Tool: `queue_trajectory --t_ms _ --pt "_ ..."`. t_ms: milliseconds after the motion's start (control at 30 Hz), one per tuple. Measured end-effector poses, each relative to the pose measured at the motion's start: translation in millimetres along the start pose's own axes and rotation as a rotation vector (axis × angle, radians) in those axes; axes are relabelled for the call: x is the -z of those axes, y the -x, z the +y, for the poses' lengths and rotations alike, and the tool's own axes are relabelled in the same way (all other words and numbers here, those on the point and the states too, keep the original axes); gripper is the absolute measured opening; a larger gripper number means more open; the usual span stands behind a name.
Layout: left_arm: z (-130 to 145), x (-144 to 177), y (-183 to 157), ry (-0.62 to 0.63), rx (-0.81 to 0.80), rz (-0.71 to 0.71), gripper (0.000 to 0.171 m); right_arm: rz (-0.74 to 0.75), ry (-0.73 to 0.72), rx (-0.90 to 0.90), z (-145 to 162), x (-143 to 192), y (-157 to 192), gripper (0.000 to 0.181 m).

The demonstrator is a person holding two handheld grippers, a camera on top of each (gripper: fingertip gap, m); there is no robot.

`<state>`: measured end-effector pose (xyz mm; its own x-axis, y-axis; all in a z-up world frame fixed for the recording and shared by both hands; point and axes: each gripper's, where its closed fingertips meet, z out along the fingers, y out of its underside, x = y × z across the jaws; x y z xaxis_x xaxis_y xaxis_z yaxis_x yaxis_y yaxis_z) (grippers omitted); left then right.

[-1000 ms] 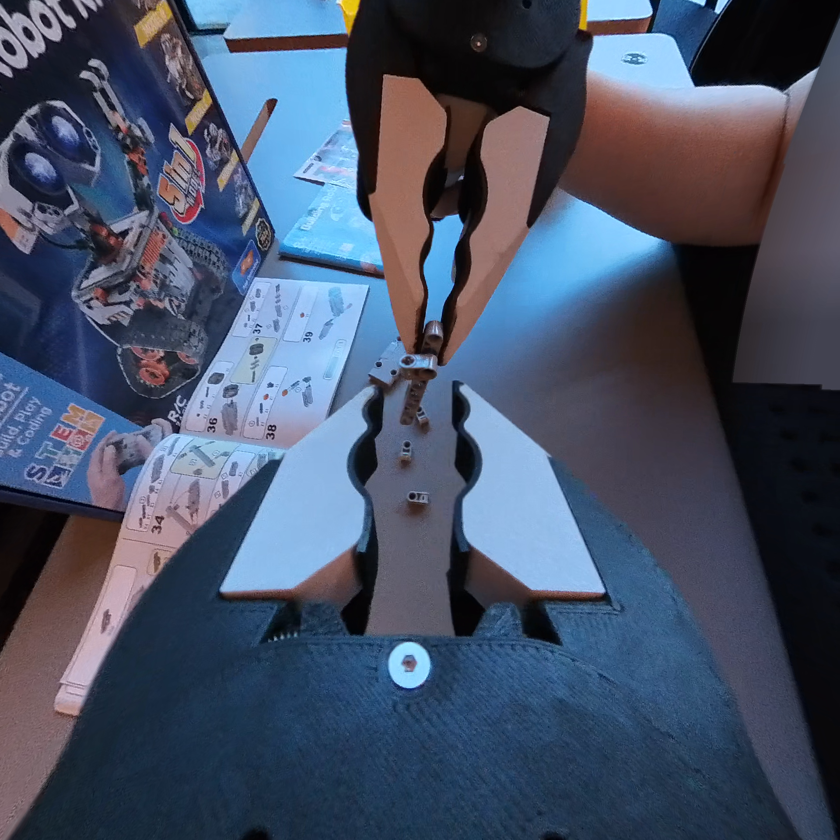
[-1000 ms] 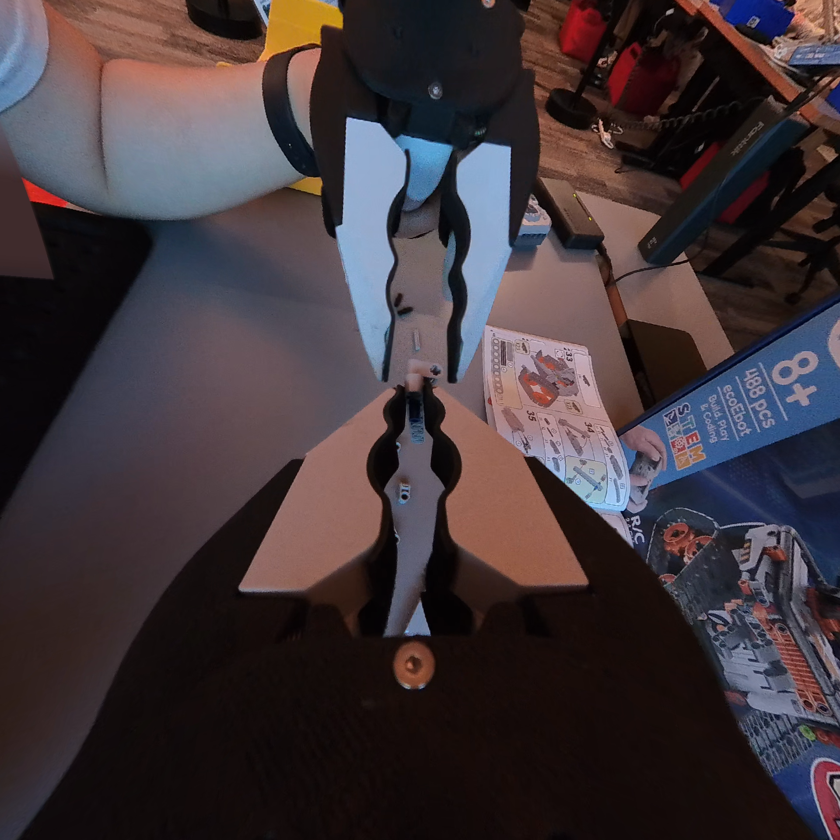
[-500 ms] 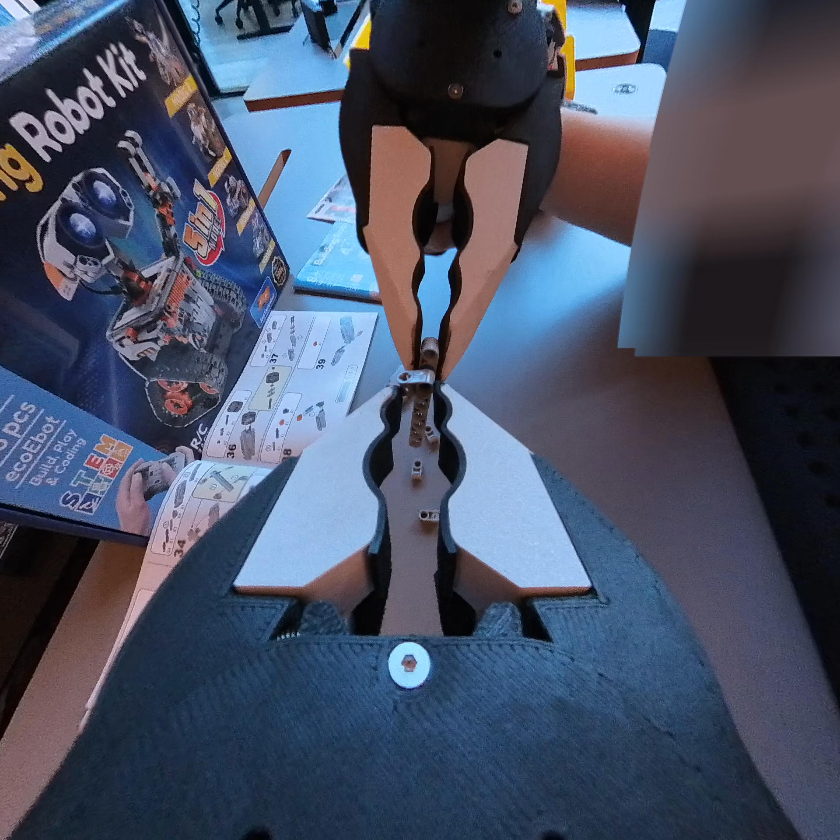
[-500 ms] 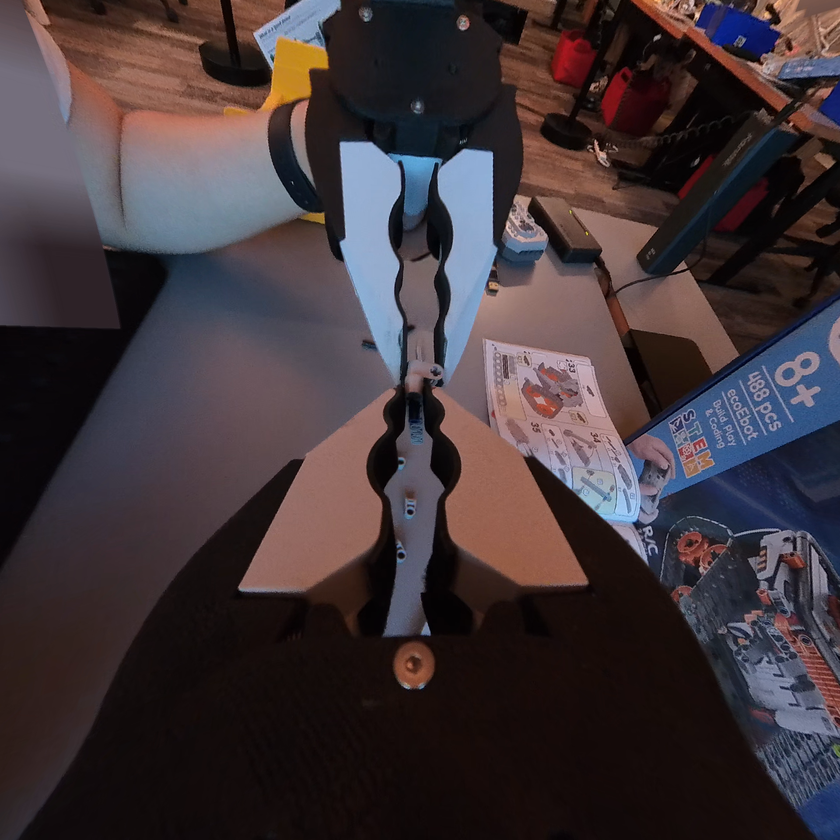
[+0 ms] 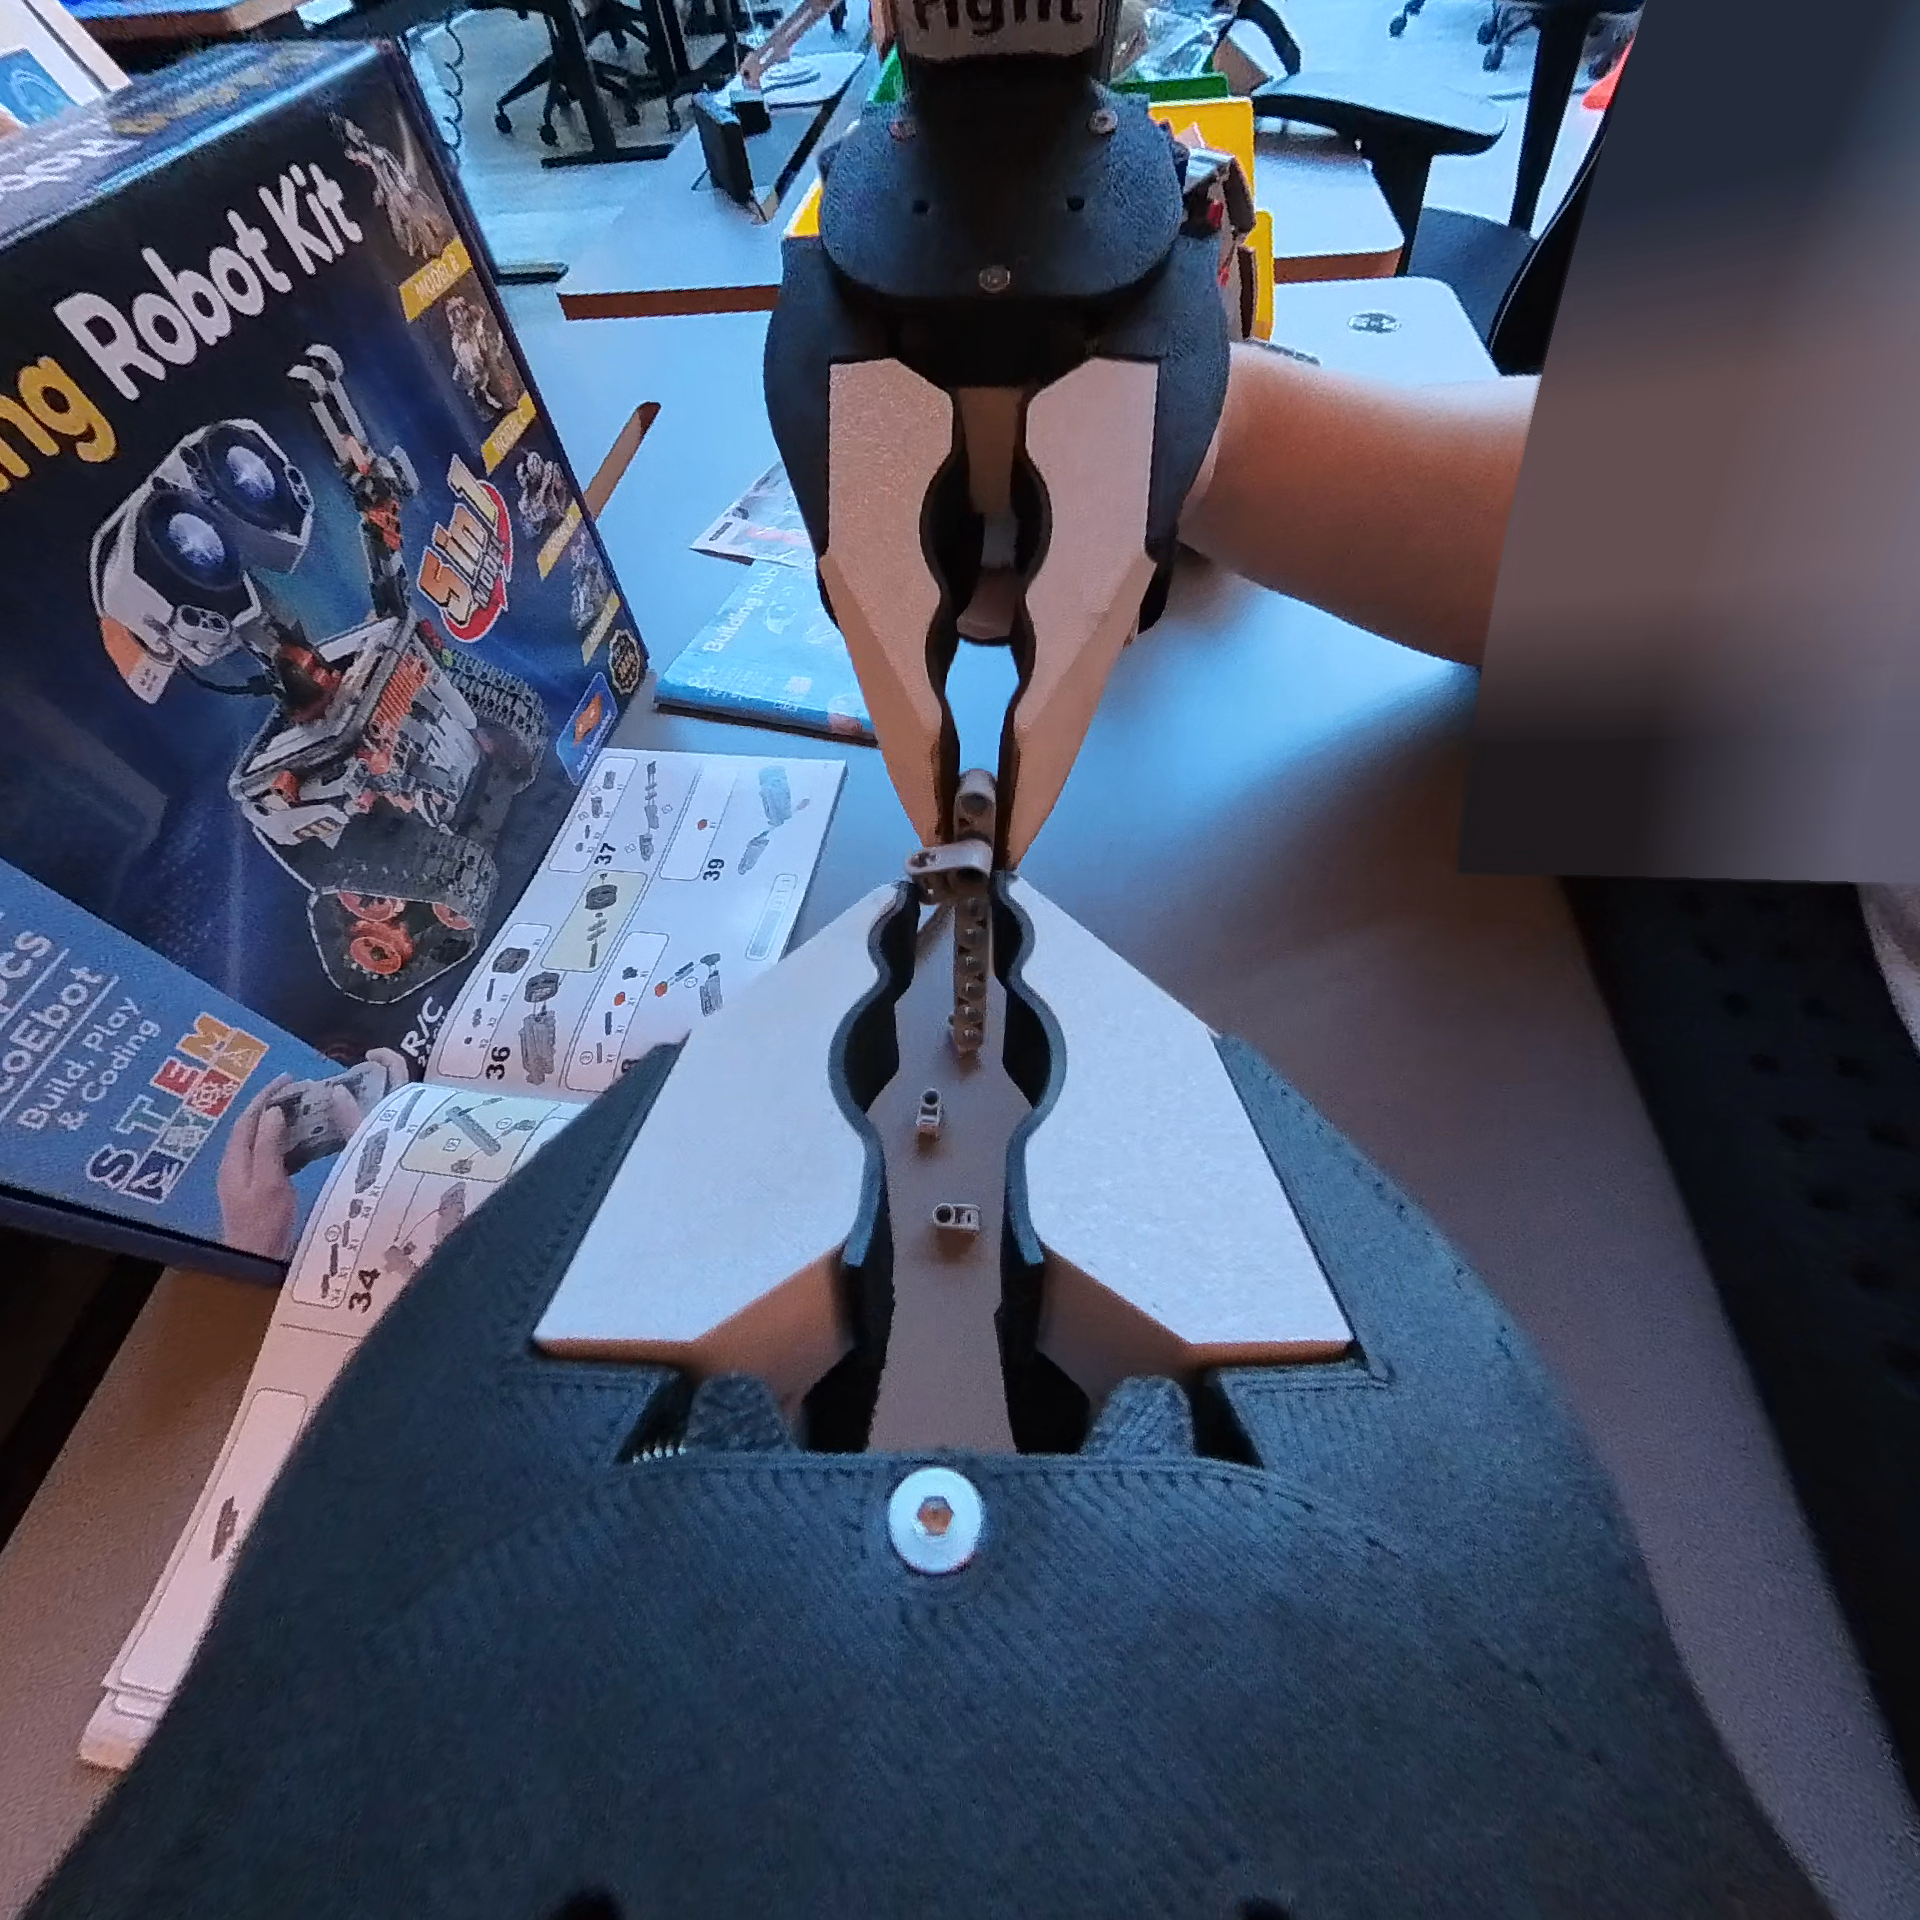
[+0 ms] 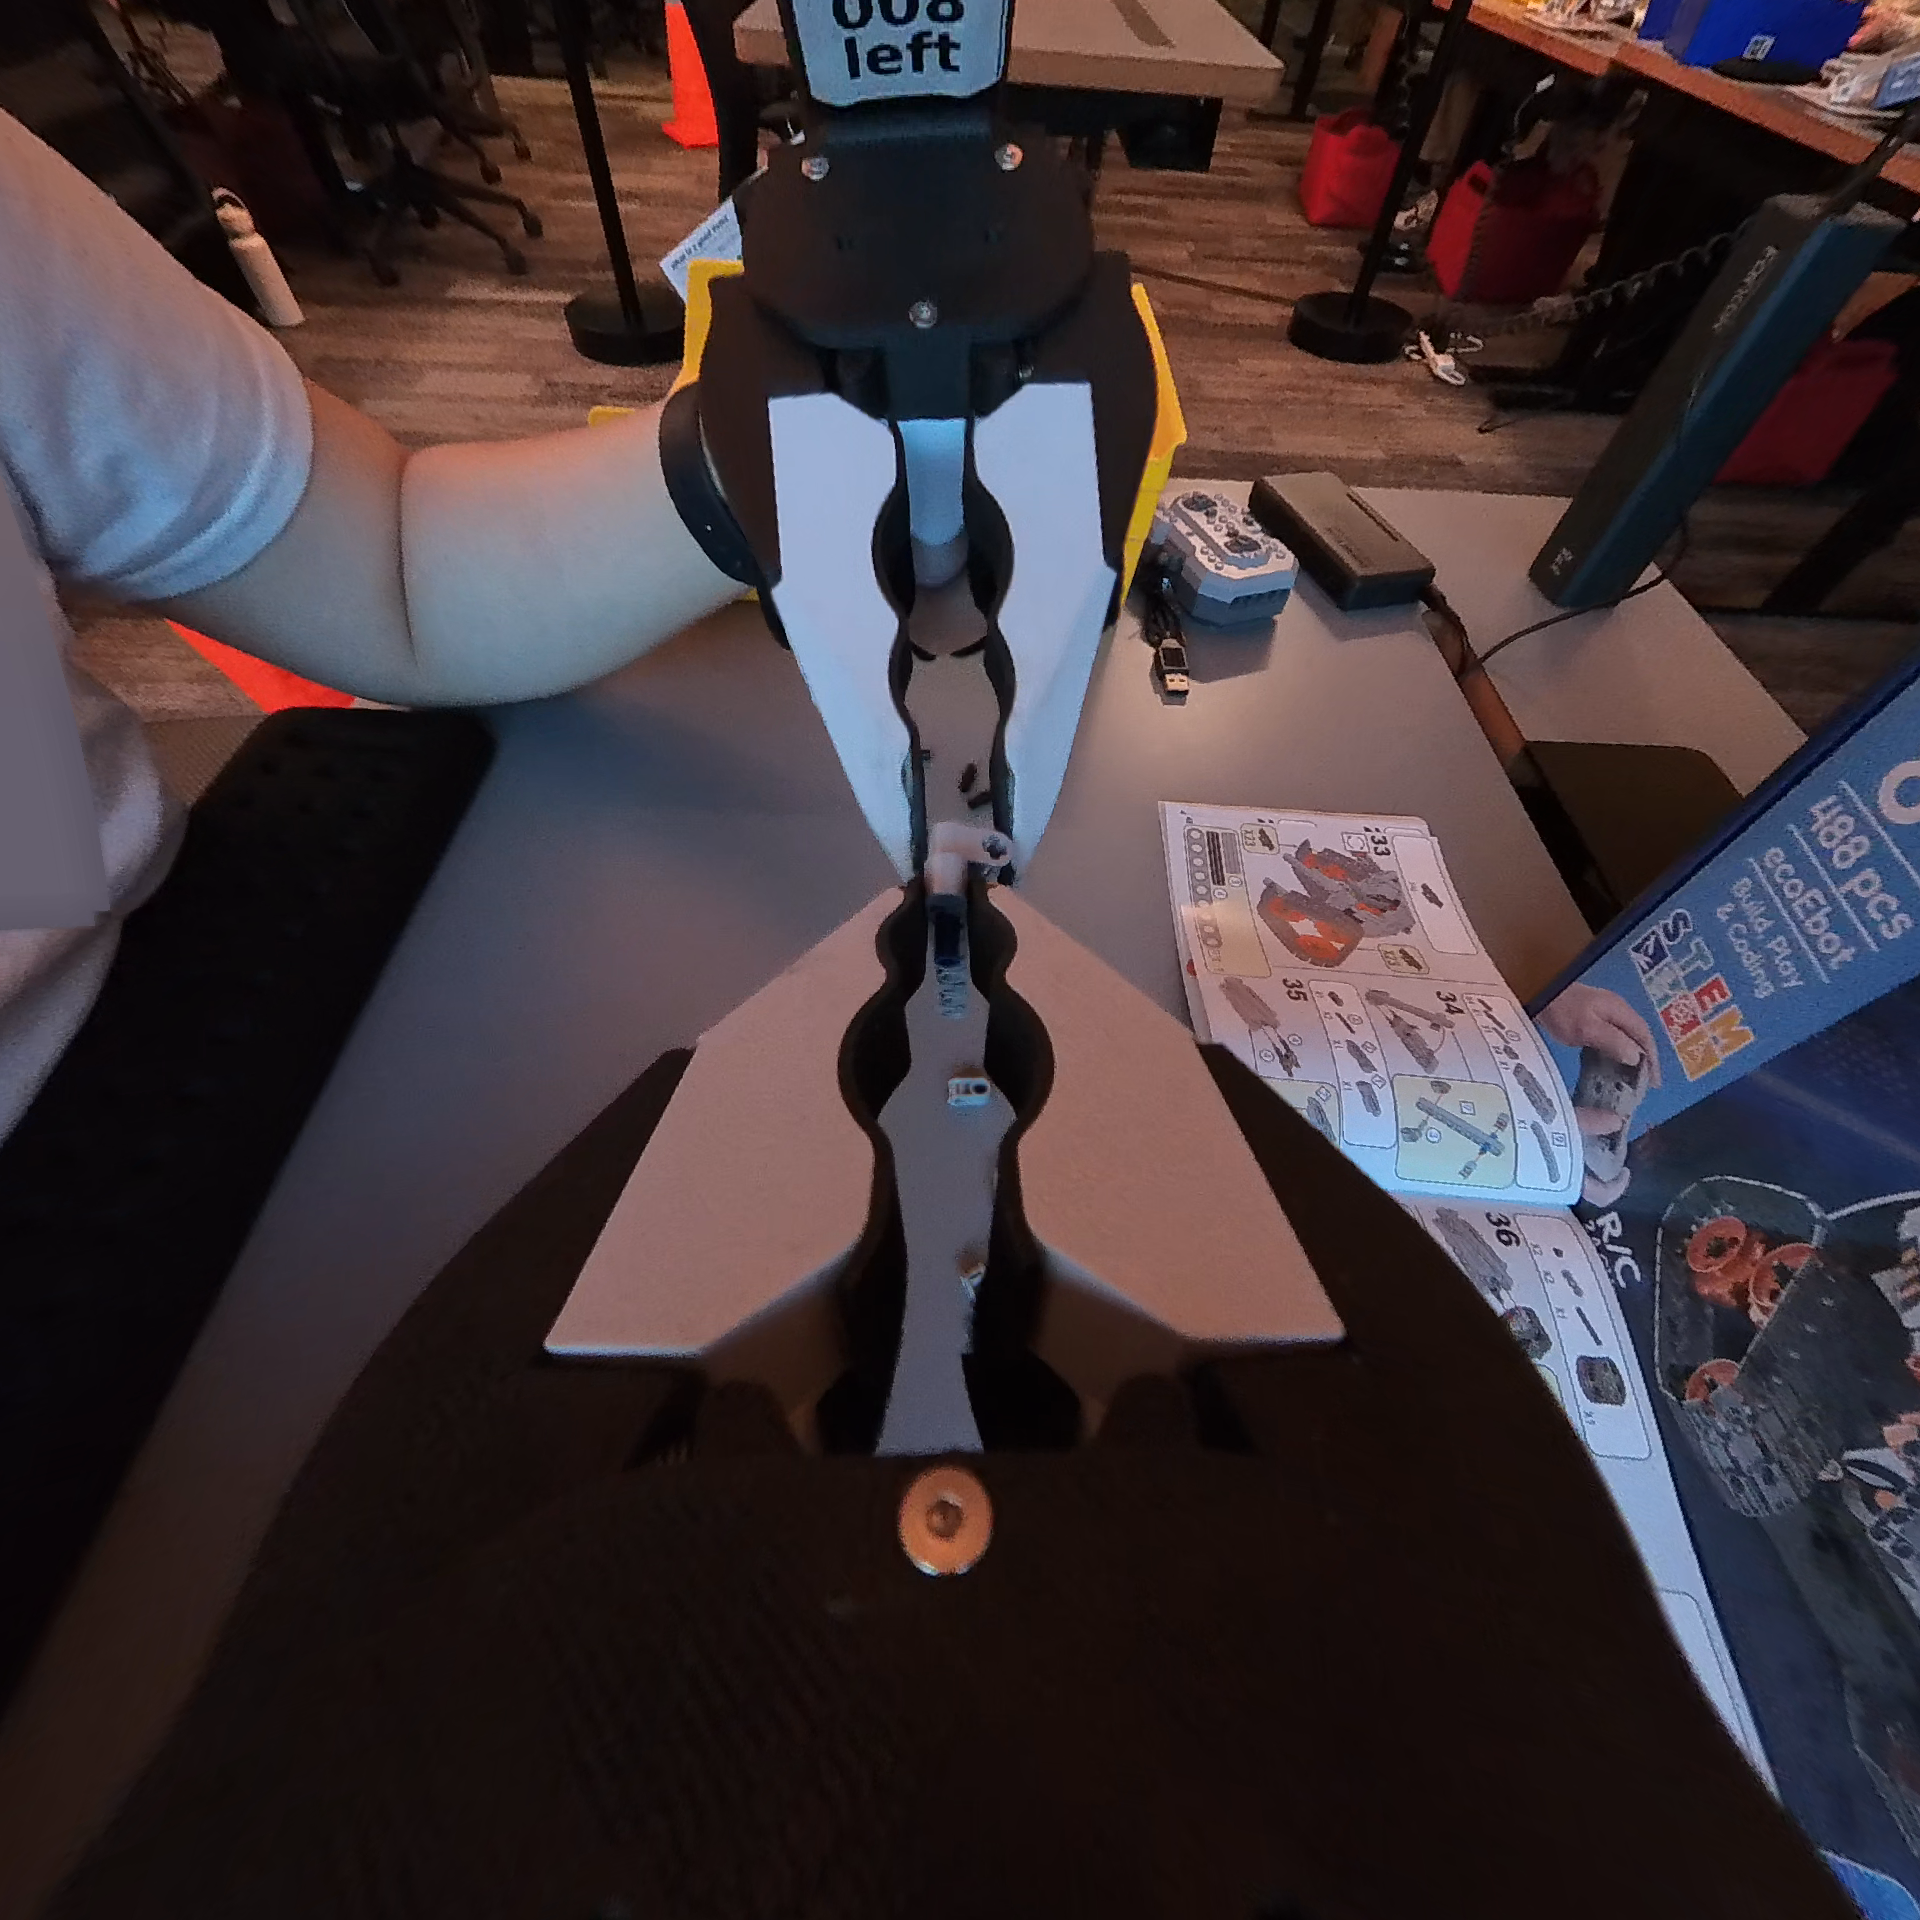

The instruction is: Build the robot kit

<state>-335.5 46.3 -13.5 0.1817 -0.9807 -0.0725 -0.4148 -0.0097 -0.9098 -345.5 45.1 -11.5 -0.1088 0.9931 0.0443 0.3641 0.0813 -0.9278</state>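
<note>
My two grippers meet tip to tip above the grey table (image 5: 1299, 935). My right gripper (image 6: 951, 888) is shut on a long grey beam with holes (image 6: 948, 935), which hangs down from the meeting point; it also shows in the left wrist view (image 5: 968, 966). My left gripper (image 5: 958, 883) is shut on a small grey connector (image 5: 943, 860) set crosswise against the beam's upper end. In the right wrist view that connector (image 6: 951, 847) looks pale, with a dark pin beside it.
Two small grey connectors (image 5: 930, 1110) (image 5: 956, 1216) lie on the table under the grippers. A blue kit box (image 5: 260, 520) stands at the left over an open instruction booklet (image 5: 644, 904). A grey control unit (image 6: 1226, 556), a black adapter (image 6: 1340, 540) and black pins (image 6: 971, 774) lie farther off. Left and right tips are no more than a few centimetres apart.
My left gripper's fingers have closed in onto the connector. Both grippers have lifted and tilted up, so more of the room shows behind them. The right gripper kept hold of the beam.
</note>
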Motion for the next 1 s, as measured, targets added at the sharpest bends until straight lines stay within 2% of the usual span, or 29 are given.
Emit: queue_trajectory --t_ms 133,233,467,633,867,1000 --pt "0 1 -3 -0.003 0.037 0.032 0.016 0.005 0.013 0.025 1 -1 1 0.007" --pt "0 1 0 -0.01 0.041 0.02 0.012 0.018 0.022 0.029 3 -2 -1 0.007" --pt "10 -5 -2 0.066 -0.102 -0.03 0.012 -0.034 0.075 -0.042 14 -4 3 0.007" --pt "7 -5 -5 0.049 -0.126 -0.024 0.012 -0.085 0.042 -0.099 11 -2 6 0.007" --pt "10 -4 -6 0.05 0.043 0.047 0.013 -0.077 0.056 -0.084 14 -6 6 0.007" --pt "7 -2 -7 0.027 0.056 0.064 0.017 -0.074 0.038 -0.081 10 -4 6 0.007"
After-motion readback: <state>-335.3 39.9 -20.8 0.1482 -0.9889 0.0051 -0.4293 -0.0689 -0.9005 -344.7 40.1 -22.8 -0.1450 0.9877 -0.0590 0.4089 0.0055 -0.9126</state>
